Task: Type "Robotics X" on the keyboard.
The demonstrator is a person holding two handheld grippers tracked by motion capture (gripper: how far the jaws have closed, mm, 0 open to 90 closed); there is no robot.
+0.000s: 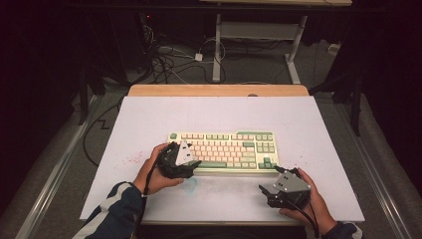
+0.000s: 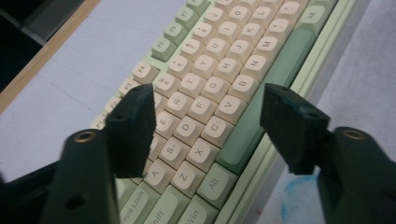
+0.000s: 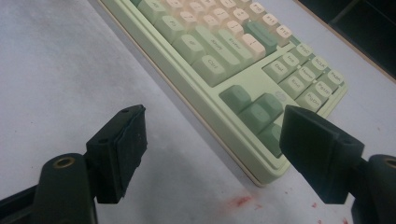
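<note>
Counting one keyboard [image 1: 222, 151], two grippers.
Left gripper [image 2: 208, 126] gapes over its letter keys, nothing held; right gripper [image 3: 212, 154] gapes beside its corner.

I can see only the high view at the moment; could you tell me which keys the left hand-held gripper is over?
Observer: The left hand-held gripper has its jaws open over the letter rows of the keyboard; the keys from E and D across to V lie between them, and nothing is gripped.
Operator: Thank you. Is the right one open too?
Observer: Yes, the right hand-held gripper stands open and empty, aimed at the near right corner of the keyboard, by the arrow keys.
Operator: Anything on the table surface near it?
Observer: A small red smear marks the white table just in front of that corner.
</note>
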